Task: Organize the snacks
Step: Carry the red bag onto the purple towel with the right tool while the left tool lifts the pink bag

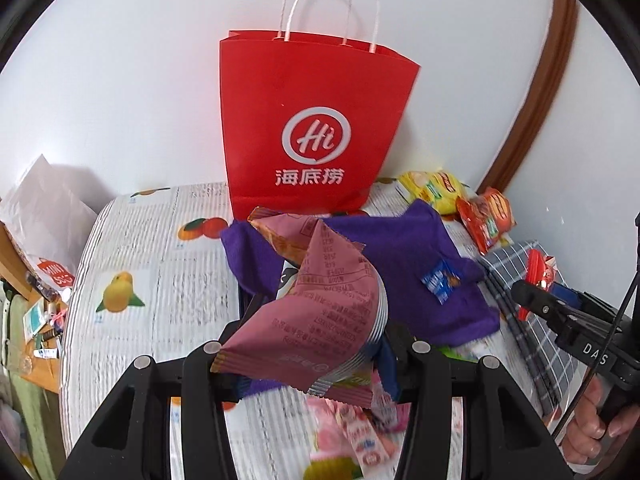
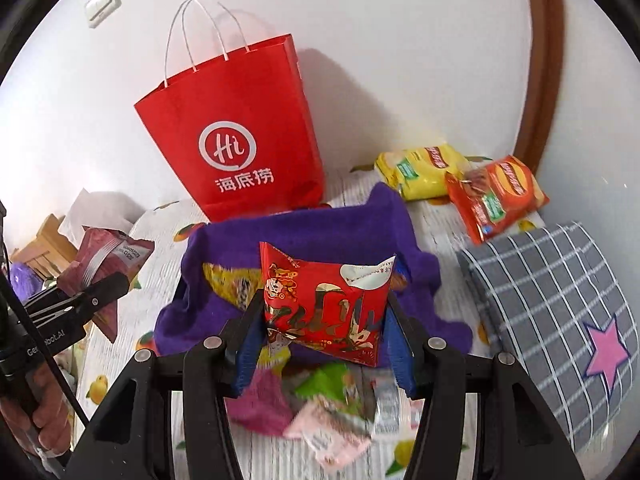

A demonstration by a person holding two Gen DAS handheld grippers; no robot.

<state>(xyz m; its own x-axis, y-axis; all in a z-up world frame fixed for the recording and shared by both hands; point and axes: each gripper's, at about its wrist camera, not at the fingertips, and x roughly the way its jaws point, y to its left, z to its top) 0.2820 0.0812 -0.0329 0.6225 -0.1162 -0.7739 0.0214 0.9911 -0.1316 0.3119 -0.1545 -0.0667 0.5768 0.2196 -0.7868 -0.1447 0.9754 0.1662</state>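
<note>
Held: my left gripper clamps pink packet; my right gripper clamps red packet, both raised, I judge, for the red bag.

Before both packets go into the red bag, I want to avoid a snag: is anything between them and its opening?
Nothing visible blocks the way. The pink packet in the left gripper and the red packet in the right gripper hang above the purple cloth; the red bag stands upright behind, top open.
</note>
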